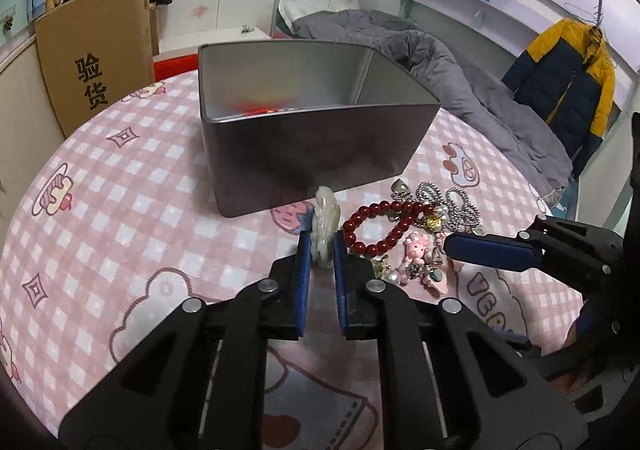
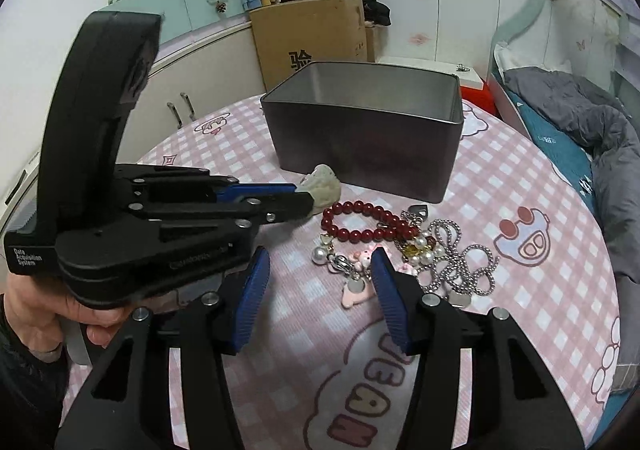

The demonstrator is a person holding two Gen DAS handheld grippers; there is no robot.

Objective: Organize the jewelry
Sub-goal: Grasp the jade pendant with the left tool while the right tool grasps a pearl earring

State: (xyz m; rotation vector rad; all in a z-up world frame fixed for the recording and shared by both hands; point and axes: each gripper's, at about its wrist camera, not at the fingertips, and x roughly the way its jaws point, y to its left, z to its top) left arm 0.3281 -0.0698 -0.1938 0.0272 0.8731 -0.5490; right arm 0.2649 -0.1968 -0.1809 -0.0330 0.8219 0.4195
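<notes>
My left tongs [image 1: 320, 250] cover the sides of the pale carving [image 1: 325, 228], so I see only its edge and top. Ahead of them, the tin [image 1: 312, 146] hides its own floor behind the near wall, and a red blur inside is unreadable. Between my right tongs [image 2: 318, 282], the charms [image 2: 356, 274] are tangled, too small to sort. The box [image 2: 312, 38] print is cut off by the tin.

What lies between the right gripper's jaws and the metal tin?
The jewelry pile: pink pig charm, pearls, silver chain and red bead bracelet before the tin, in the right wrist view.
</notes>
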